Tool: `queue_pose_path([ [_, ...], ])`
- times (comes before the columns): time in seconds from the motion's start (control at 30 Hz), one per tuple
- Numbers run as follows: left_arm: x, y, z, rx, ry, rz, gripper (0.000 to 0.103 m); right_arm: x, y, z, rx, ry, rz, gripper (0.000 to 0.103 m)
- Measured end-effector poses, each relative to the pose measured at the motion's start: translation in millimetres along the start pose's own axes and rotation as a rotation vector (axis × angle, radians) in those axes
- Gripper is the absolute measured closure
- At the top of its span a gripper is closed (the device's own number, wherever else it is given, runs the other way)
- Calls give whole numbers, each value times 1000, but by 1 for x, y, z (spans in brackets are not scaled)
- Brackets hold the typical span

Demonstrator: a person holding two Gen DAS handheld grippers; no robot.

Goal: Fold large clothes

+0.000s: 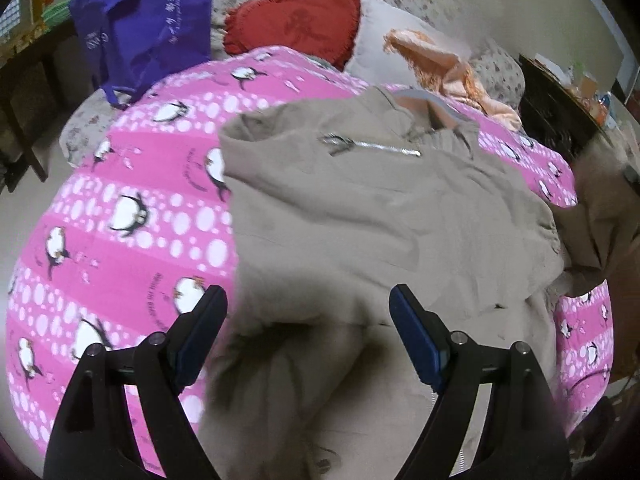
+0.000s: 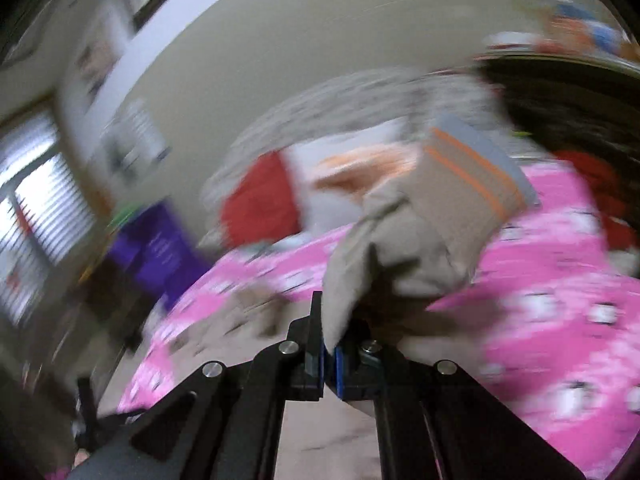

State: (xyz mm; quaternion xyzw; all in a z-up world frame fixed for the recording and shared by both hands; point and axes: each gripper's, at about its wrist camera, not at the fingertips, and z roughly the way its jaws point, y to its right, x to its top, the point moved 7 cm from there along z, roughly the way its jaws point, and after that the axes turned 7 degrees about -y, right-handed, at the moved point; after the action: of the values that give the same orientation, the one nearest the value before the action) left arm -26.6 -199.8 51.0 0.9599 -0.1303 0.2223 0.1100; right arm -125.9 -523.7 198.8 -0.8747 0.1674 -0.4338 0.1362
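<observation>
Up front — beige jacket pinched in right claw.

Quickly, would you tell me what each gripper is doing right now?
Left gripper: open, empty, above the beige jacket.
Right gripper: closed on the jacket's fabric.

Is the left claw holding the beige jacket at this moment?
No, the left claw is wide open above the beige jacket, and no cloth sits between its fingers.
</observation>
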Motion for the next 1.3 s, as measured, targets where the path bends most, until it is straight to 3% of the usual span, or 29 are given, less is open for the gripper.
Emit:
queue_pose_path([
  [0.07,2,-7,-2,5,7,-10,19,-20,-57,36,66,-51,-85,100],
  [0.13,2,-12,-1,-2,4,-30,19,-54,-103,79,119,-134,-146,91],
  [0.2,2,-14,1,-29,0,-48,19,-83,-122,111,151,-233,-142,66],
  [0.23,2,-14,1,-40,0,-55,19,-107,-127,133,159,-346,-127,57],
  [0.3,2,-14,1,-64,0,-66,19,-135,-125,144,146,-450,-107,57],
  [0.33,4,-12,2,-74,0,-64,19,-141,-122,140,154,-460,-105,57],
  [0.4,7,-5,5,-77,3,-46,19,-142,-110,119,147,-445,-127,55],
  [0.53,16,19,18,-87,4,-8,19,-131,-70,64,71,-343,-143,35],
  [0.63,25,42,32,-82,11,23,19,-127,-34,38,12,-324,-96,34],
  [0.73,29,67,53,-82,-35,84,22,-125,-2,24,-64,-325,-66,34],
  [0.77,29,76,58,-113,-51,96,54,-126,9,19,-89,-329,-54,34],
  [0.83,31,89,59,-107,-76,131,92,-126,28,14,-114,-327,-23,34],
  [0.97,59,81,10,-179,26,120,94,-116,50,11,-140,-302,37,34],
  [1.1,82,29,-38,-120,157,64,94,-103,54,13,-144,-269,59,29],
  [1.17,84,7,-37,-81,157,47,94,-95,53,19,-146,-256,57,29],
  [1.3,62,-27,-8,-60,49,-15,94,-73,50,41,-145,-229,77,25],
])
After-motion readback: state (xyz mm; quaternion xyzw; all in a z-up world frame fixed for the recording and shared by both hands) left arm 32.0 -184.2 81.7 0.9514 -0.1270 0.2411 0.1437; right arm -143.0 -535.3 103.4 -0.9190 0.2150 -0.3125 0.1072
